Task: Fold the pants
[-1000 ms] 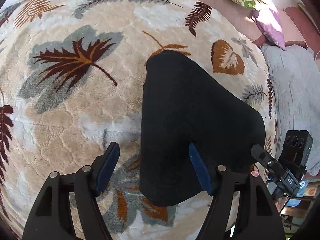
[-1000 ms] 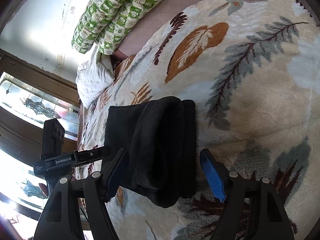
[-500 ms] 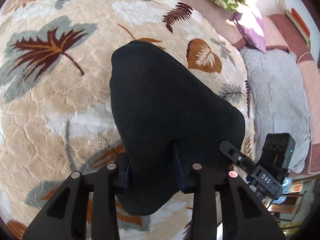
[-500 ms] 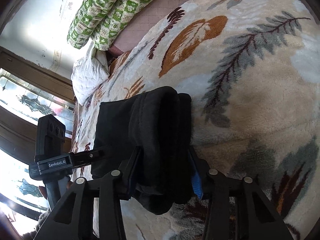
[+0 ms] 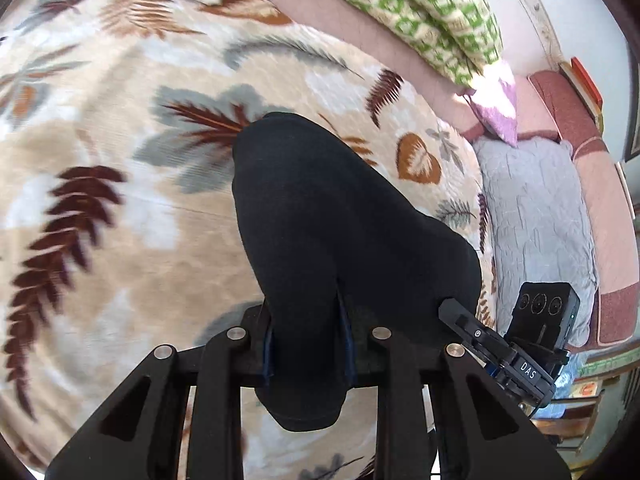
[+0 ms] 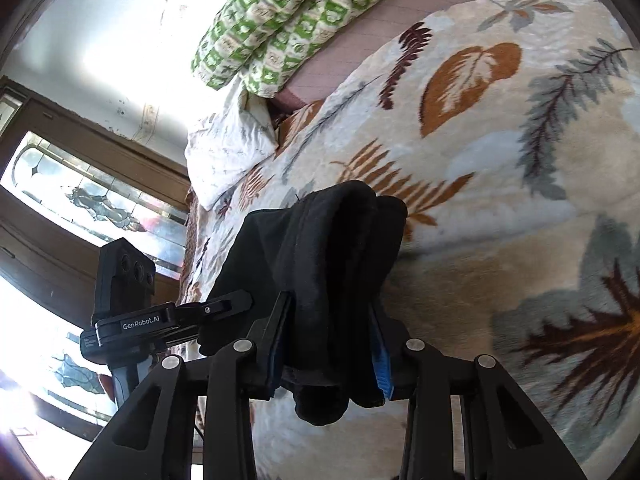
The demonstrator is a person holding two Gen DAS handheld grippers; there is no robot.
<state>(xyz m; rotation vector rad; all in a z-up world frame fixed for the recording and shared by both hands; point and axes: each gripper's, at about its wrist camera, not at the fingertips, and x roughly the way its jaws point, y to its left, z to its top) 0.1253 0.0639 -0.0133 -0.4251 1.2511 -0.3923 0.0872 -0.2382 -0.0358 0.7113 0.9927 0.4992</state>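
Jaws of my left gripper [image 5: 307,344] are closing, pads pressed on the near edge of the black pants [image 5: 340,232]. Pants drape away over the leaf blanket [image 5: 120,240] on the bed. Right gripper [image 6: 330,354] jaws are closing too, clamped on the bunched folds.

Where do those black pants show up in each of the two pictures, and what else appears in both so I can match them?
Left wrist view: the black pants fill the centre, running up from the left tool, whose jaws are closing on them.
Right wrist view: the pants hang bunched at lower centre, in the right tool, also closing.
Shared landmark: the green patterned pillow at the top of both.
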